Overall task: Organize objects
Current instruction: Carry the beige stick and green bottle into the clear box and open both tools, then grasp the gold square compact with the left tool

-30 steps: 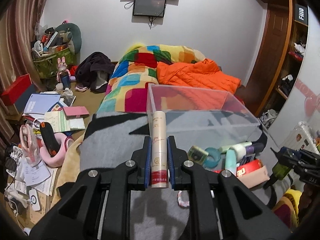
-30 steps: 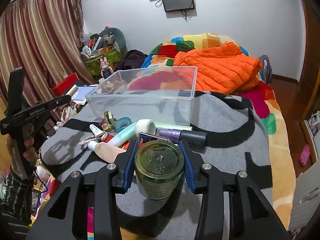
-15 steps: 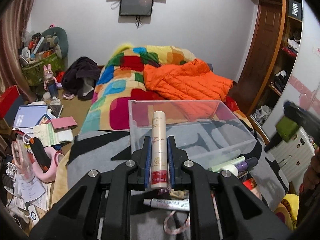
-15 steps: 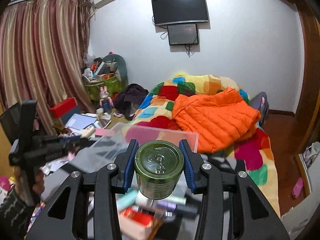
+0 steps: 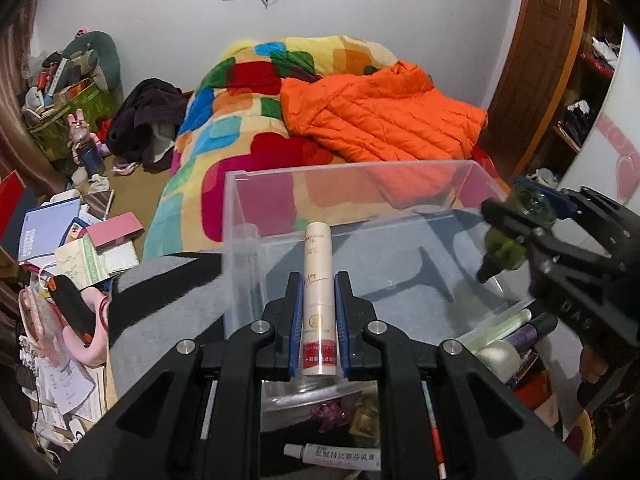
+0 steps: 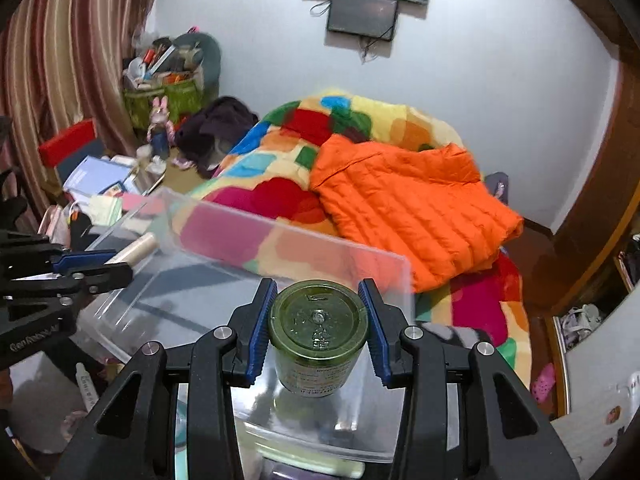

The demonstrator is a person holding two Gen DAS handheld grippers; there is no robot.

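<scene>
My left gripper (image 5: 318,280) is shut on a slim cream tube (image 5: 318,280) that points forward over the near wall of the clear plastic bin (image 5: 256,208). Above the same bin (image 6: 224,220), my right gripper (image 6: 319,292) is shut on a green glass jar (image 6: 319,328) with a green metal lid. In the left wrist view the right gripper (image 5: 532,208) with the jar (image 5: 502,250) hangs over the bin's right rim. In the right wrist view the left gripper (image 6: 120,260) with the tube (image 6: 134,248) reaches in from the left. The bin looks empty.
The bin sits on a grey and black blanket (image 5: 168,296) on a bed. Loose items lie near the bin: a white tube (image 5: 336,456), bottles (image 5: 508,336), a red box (image 5: 532,388). An orange jacket (image 5: 380,120) lies behind. Clutter covers the floor at left (image 5: 60,248).
Both grippers have moved forward and now hang over the clear bin, the left with its tube and the right with its jar. The loose items have dropped to the lower edge of each view.
</scene>
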